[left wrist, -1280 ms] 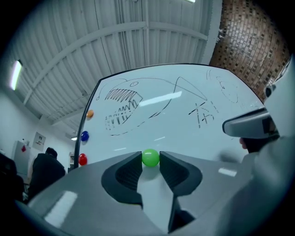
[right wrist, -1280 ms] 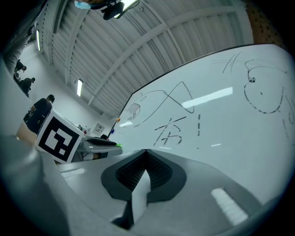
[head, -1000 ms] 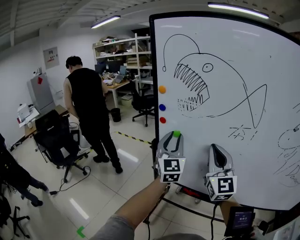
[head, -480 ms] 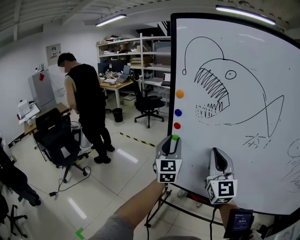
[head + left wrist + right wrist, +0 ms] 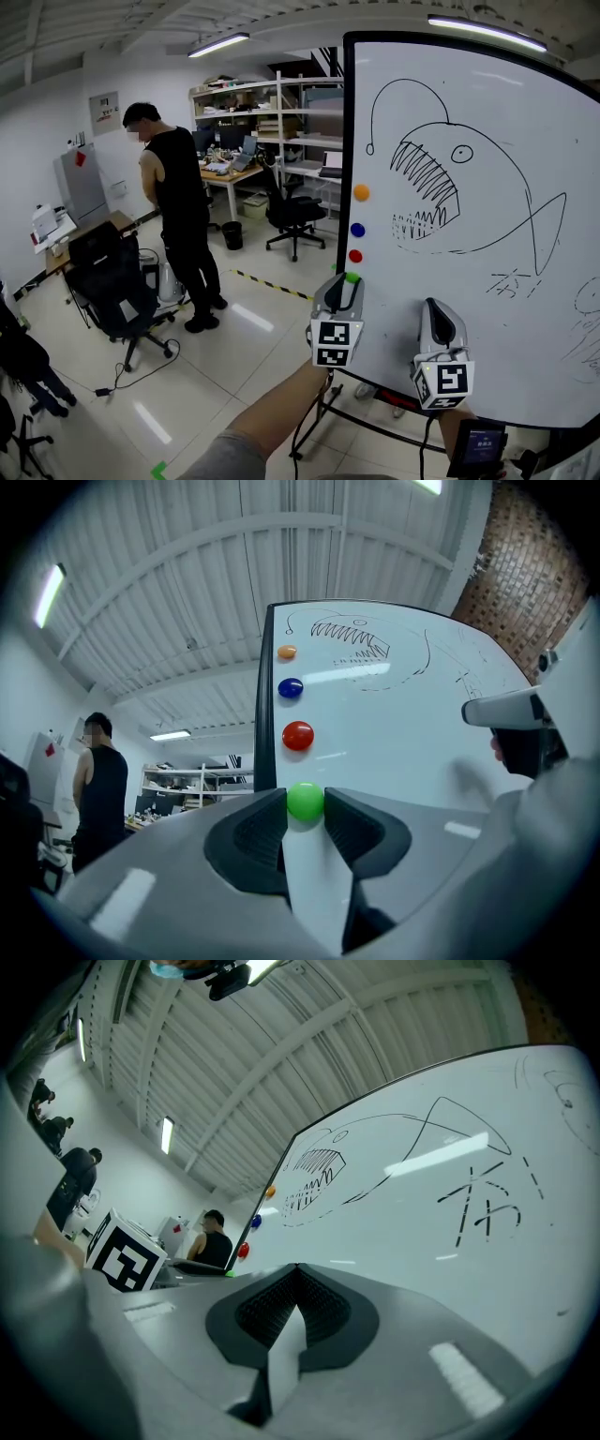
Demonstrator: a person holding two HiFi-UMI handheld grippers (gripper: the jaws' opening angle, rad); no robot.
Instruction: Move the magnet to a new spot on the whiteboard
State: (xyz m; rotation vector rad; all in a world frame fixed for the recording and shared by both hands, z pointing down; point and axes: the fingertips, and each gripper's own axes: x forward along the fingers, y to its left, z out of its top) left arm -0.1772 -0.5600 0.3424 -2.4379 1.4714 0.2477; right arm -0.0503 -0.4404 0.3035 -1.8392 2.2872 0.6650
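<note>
Magnet (image 5: 305,801), round glossy green, is pinched in left claw (image 5: 305,808); right claw (image 5: 298,1271) closed empty.

Whiteboard (image 5: 487,319): upright, black frame, on a stand over the floor (image 5: 234,375).
On its face:
- 4 round magnets in 1 column just inside the left edge, each apart from the next. Top to bottom: orange magnet (image 5: 361,192), blue magnet (image 5: 357,229), red magnet (image 5: 355,256), green magnet (image 5: 352,277).
- 1 black line drawing of a toothed fish (image 5: 450,197) with a lure, upper middle.
- 1 small black scribble (image 5: 511,284) below the fish's tail.
- More black line marks at the right edge, cut off.
</note>
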